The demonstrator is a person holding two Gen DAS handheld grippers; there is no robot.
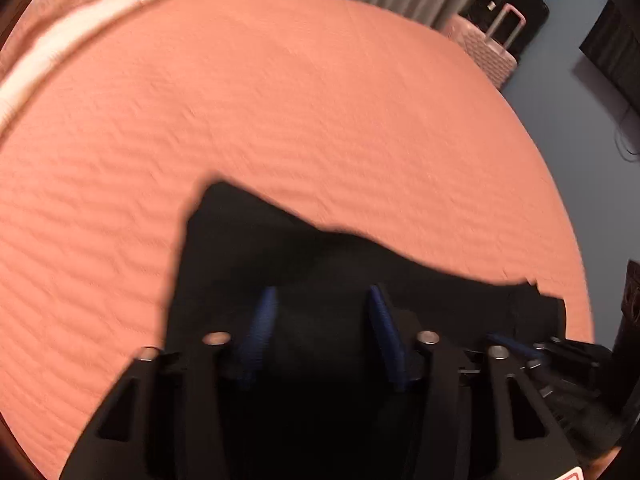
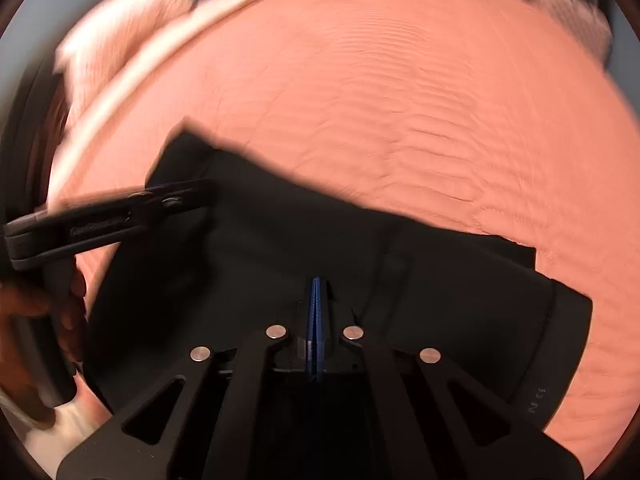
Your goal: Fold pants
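Left wrist view, pants: the black pants lie on the salmon bedspread, partly folded, under and ahead of the left gripper.
Left wrist view, left gripper: blue pads stand well apart over the cloth, nothing between them that I can make out (dark on dark, hard to be sure).
Left wrist view, surroundings: a pink suitcase and a black one stand beyond the bed.
Right wrist view, right gripper: pads pressed together over the fabric; whether they pinch a layer cannot be told.
Right wrist view, pants: waistband end to the right, far corner up left.
Step in hand, judged: laying the fold flat; bring the edges level, let go only once the layers sit square, then smooth outward.
Writing: pale marks on the waistband, unreadable; lettering on the left gripper's side, too blurred.
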